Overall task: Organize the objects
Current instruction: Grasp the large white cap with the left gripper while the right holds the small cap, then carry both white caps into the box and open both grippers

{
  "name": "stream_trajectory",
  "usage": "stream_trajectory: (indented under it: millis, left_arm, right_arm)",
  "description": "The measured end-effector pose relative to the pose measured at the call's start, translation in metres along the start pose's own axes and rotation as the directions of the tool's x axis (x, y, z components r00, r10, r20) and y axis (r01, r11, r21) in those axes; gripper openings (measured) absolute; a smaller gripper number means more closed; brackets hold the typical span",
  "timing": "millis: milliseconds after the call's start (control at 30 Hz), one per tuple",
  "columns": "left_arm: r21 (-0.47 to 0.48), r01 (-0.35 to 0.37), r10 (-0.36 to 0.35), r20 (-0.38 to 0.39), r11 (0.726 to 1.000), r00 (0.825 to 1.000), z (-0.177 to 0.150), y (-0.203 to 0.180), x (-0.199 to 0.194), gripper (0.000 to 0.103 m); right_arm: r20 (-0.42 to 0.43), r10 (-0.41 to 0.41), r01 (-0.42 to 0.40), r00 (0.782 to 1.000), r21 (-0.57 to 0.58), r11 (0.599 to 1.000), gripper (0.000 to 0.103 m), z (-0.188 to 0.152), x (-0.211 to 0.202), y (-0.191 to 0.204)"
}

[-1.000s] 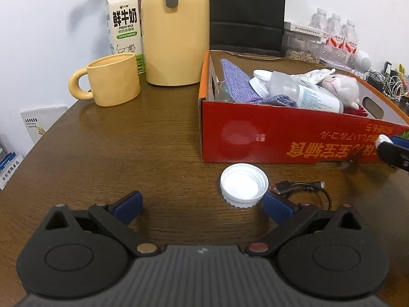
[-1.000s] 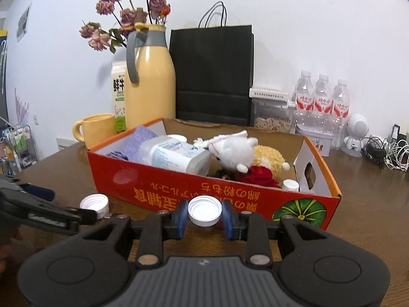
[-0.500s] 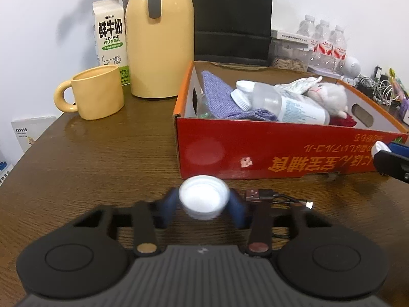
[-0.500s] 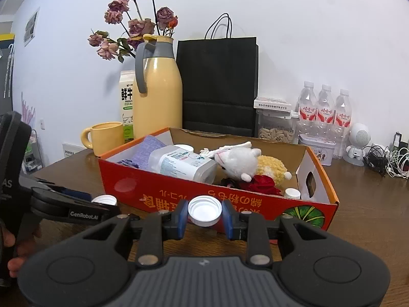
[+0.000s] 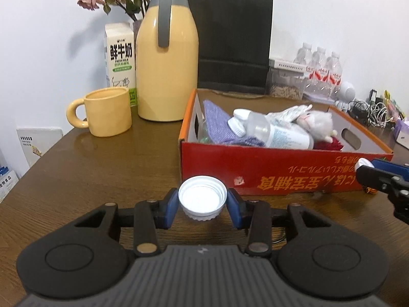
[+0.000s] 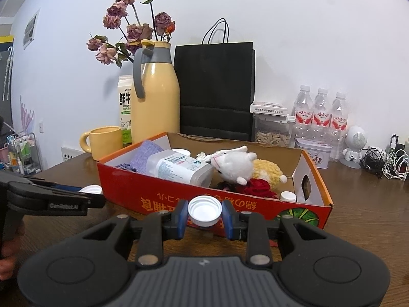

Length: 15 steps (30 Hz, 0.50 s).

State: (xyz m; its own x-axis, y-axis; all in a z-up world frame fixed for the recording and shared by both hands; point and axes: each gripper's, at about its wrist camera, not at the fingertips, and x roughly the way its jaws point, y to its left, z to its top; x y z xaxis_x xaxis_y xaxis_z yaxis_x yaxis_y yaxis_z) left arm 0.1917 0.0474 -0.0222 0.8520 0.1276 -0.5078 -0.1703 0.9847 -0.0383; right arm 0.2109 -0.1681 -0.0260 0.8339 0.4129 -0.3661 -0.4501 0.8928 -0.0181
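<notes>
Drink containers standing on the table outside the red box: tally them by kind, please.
Water bottles: 3
Milk carton: 1
Yellow mug: 1
Yellow flask: 1
Total: 6

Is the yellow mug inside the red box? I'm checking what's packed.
No, the yellow mug stands on the table left of the red box.

caps [image 6: 204,210] 2 | water bottles [image 6: 321,113] 3 | mug [image 5: 108,112] 1 | box [image 6: 179,194] 1

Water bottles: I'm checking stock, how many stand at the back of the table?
3, in a row right of the clear container: left bottle, middle bottle, right bottle. More could hide behind them.
</notes>
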Motion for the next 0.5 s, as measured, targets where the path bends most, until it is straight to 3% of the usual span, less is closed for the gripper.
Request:
stream_trajectory:
  millis: [233, 500]
  left_arm:
    - [0.006, 0.048, -0.049, 0.08, 0.999, 0.996, 0.01, -0.01, -0.021, 0.041]
    - [0.05, 0.087, -0.093, 0.12, 0.995, 0.988, 0.041, -0.022, -0.02, 0.042]
  right_arm:
    - [0.025, -0.015, 0.015, 1.0, 0.014, 1.0, 0.027, 0.003, -0.004, -0.004]
    - [0.065, -0.046, 0.045, 0.997, 0.012, 0.999, 0.027, 0.017, -0.007, -0.016]
